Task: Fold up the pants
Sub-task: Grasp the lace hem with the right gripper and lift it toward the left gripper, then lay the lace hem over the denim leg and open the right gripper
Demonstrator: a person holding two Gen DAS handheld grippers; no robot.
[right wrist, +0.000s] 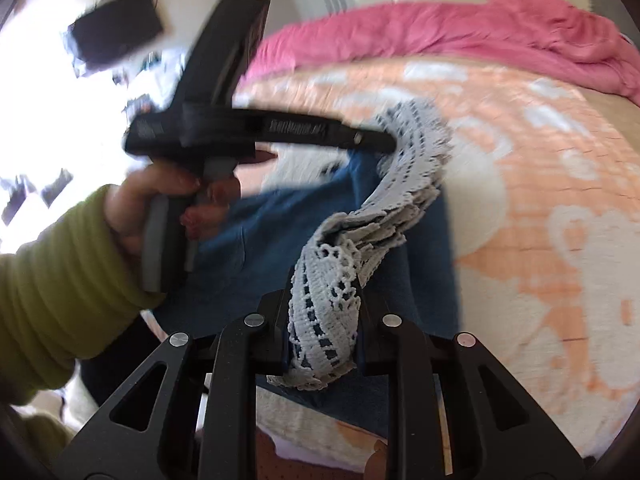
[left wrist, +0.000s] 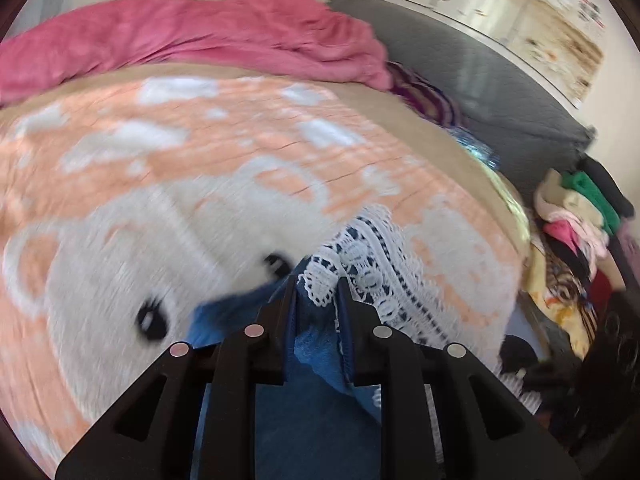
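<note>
The pants (right wrist: 256, 248) are blue denim with a white lace hem (right wrist: 384, 184). In the left wrist view my left gripper (left wrist: 318, 284) is shut on the lace hem (left wrist: 360, 276) and blue cloth (left wrist: 316, 344), held above the bed. In the right wrist view my right gripper (right wrist: 324, 296) is shut on another stretch of the lace hem. The lace runs from it up to the left gripper (right wrist: 380, 142), held by a hand in a green sleeve (right wrist: 52, 280). The denim hangs below between them.
The bed carries an orange and white blanket (left wrist: 200, 160) with a bear pattern. A pink blanket (left wrist: 200, 36) lies bunched at the far side. A grey headboard (left wrist: 480, 76) and a pile of clothes (left wrist: 580, 216) are at the right.
</note>
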